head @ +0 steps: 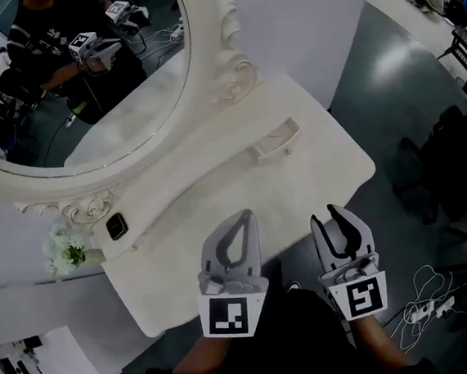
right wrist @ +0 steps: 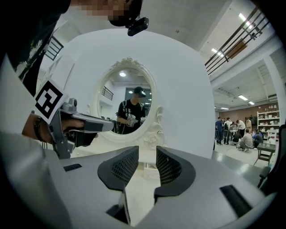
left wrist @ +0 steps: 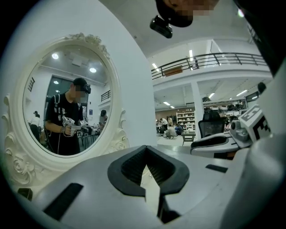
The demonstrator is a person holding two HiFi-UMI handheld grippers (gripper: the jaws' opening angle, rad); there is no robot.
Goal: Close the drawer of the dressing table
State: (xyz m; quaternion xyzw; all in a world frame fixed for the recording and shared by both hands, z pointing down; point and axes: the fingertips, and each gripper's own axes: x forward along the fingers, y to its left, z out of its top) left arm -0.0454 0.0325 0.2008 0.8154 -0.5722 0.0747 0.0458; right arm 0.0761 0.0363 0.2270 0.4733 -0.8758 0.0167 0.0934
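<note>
Head view: both tools hang over the near edge of the white dressing table (head: 180,228), well short of the drawer (head: 277,141). The left gripper (head: 244,215) has its jaws pressed together and empty. The right gripper (head: 325,214) has its jaws apart with nothing between them. My advice: meet the drawer front square and push straight, or it may skew. It's a small white box with a tiny knob, far right by the mirror (head: 83,73), seemingly jutting out.

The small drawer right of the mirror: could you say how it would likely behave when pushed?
The drawer looks small and rigid, so probably light and easily slid. Its front is wide, so an off-centre push might skew it. The table looks bulky and should stay put.
</note>
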